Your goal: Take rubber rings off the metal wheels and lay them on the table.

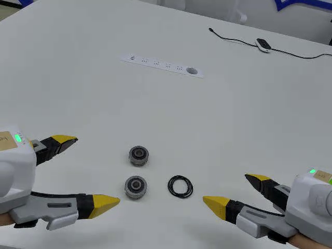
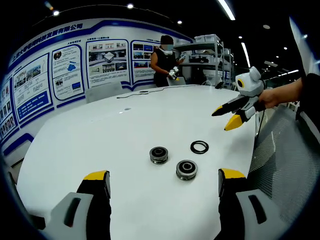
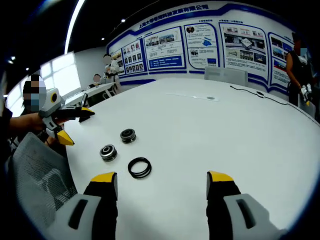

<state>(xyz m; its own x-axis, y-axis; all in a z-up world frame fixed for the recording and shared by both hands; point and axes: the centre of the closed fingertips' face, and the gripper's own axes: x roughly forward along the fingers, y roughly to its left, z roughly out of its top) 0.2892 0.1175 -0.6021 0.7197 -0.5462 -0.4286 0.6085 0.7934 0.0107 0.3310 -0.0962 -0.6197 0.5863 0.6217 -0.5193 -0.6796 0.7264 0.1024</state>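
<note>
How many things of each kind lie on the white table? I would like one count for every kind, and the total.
metal wheels: 2
rubber rings: 2, as it seems, lying overlapped
power strip: 1
corded switch box: 1
Total: 6

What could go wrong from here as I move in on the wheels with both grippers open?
1. The near wheel and the far wheel lie loose and close together on the smooth table. A jaw tip of the left gripper could push one away instead of gripping it.
2. The rubber rings lie just beside the near wheel, so the right gripper could sweep them aside as it reaches in.
</note>
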